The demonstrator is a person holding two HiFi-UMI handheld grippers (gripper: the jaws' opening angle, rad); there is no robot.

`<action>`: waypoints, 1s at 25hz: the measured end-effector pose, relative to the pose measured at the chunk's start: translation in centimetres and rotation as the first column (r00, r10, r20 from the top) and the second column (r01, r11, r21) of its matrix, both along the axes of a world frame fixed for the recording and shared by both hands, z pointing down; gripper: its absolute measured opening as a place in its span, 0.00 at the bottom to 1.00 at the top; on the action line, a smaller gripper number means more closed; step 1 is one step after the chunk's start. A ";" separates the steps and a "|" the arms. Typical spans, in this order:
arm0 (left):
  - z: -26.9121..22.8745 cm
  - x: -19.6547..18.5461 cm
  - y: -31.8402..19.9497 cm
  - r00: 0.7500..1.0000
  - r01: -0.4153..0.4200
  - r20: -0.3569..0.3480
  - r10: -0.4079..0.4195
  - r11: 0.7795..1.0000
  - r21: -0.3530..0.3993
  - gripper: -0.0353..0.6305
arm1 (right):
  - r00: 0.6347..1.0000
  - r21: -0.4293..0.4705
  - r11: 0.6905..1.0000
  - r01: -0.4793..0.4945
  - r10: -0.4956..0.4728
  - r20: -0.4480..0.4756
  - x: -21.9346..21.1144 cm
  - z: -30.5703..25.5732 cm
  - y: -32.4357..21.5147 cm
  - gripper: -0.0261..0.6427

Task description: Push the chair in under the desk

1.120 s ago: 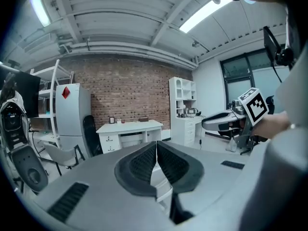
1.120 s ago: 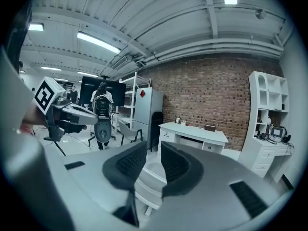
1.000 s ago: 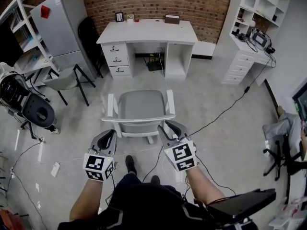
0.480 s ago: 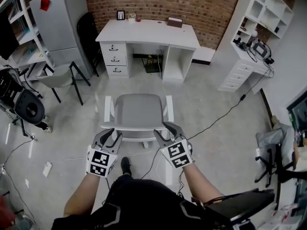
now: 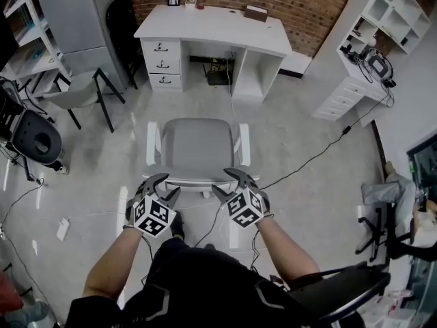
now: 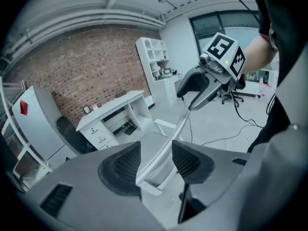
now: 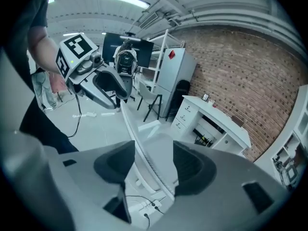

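Observation:
A grey chair (image 5: 198,145) with white arms stands on the floor, facing the white desk (image 5: 212,29) a good step beyond it. Its backrest top edge (image 5: 198,181) is nearest me. My left gripper (image 5: 158,186) and right gripper (image 5: 229,183) sit over that edge at its two ends. Both pairs of jaws have just been opening. In the left gripper view the thin backrest edge (image 6: 159,153) runs between the spread pads (image 6: 120,165) untouched. The right gripper view shows the same edge (image 7: 144,153) between wide jaws, with the left gripper (image 7: 108,88) further along it.
A grey cabinet (image 5: 75,9) and a folding chair (image 5: 78,98) stand at the left, with a black round stand (image 5: 34,139) nearer. White shelves and drawers (image 5: 362,60) fill the right. Cables (image 5: 307,162) and a power strip (image 5: 63,229) lie on the floor.
Both grippers have dropped down and forward onto the chair's backrest, and their jaws have spread wide around its top edge. The chair has not moved.

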State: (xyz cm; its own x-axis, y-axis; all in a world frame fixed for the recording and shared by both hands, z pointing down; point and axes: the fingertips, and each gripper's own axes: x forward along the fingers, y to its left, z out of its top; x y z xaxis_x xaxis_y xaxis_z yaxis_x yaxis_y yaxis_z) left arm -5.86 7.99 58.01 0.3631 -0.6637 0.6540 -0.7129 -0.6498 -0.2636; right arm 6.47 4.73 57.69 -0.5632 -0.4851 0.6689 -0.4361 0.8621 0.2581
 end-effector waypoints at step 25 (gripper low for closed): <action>10.4 -0.4 -2.9 0.795 -0.325 0.440 0.418 0.905 -0.275 0.23 | 0.860 -0.057 0.958 0.280 -0.277 -0.429 -1.6 11.6 -1.9 0.24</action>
State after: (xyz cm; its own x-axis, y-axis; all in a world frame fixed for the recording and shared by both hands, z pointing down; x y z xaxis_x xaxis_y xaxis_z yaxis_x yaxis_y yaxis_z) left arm -6.28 5.06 68.43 0.1684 -0.3995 0.9011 -0.2204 -0.9063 -0.3606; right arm 4.82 2.86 69.29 -0.3343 -0.3567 0.8724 -0.0231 0.9284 0.3708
